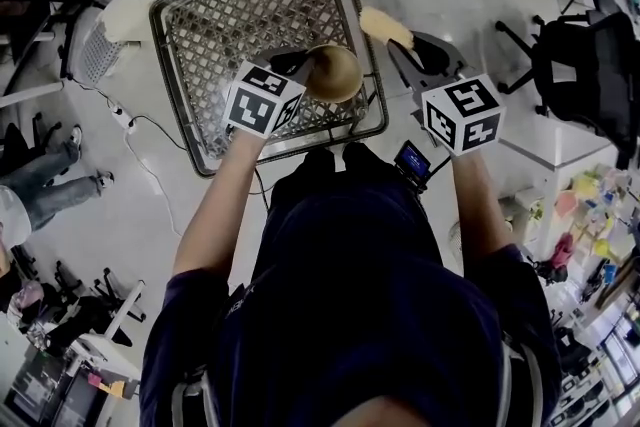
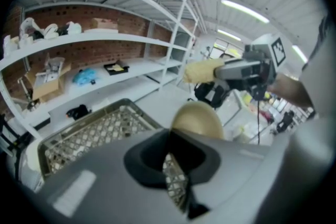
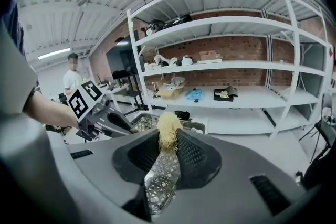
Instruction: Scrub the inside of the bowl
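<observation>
A golden-tan bowl [image 1: 336, 72] is held over the front right corner of a wire basket [image 1: 215, 20], with my left gripper [image 1: 305, 65] shut on its rim. In the left gripper view the bowl [image 2: 197, 119] rises just past the jaws of the left gripper [image 2: 172, 139], its rounded outside facing the camera. My right gripper [image 1: 412, 47] is shut on a yellow scrubber [image 1: 385, 25], held to the right of the bowl and apart from it. In the right gripper view the scrubber [image 3: 168, 131] sticks up between the closed jaws of the right gripper [image 3: 167, 143].
The wire basket [image 2: 89, 136] stands on a pale floor. White shelving [image 3: 231, 68] along a brick wall carries boxes and loose items. A black office chair [image 1: 585, 65] is at the right. One person sits at the left [image 1: 45, 177]; another stands far off [image 3: 71, 78].
</observation>
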Demonstrator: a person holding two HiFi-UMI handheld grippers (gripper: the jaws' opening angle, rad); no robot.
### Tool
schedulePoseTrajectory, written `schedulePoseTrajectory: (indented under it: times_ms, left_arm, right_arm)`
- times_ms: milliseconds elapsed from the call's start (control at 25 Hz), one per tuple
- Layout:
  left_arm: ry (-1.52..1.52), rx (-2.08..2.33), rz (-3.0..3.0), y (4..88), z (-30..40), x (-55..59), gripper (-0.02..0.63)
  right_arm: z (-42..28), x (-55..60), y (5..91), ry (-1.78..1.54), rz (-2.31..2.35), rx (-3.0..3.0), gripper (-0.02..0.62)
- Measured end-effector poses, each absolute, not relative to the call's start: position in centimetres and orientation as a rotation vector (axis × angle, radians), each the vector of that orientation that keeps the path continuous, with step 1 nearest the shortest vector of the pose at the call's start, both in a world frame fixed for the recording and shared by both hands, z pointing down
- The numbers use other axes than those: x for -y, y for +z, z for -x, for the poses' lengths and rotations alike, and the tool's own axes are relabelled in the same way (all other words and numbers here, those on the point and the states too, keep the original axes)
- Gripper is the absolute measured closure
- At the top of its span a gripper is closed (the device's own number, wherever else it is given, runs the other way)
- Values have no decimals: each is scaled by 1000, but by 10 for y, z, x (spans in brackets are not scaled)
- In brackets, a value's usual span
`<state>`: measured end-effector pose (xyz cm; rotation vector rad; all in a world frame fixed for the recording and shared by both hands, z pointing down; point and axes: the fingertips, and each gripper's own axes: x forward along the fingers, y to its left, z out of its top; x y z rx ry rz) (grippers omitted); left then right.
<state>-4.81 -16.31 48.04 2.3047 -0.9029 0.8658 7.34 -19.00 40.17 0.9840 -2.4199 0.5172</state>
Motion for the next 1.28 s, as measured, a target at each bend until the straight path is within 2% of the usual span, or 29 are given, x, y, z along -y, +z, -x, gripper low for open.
schedulePoseTrajectory:
  times_ms: [1280]
  left_arm:
    - [880,876,-2301,481,19,152,596]
  right_arm:
    - [-96,176,427,624,-957,2420,517]
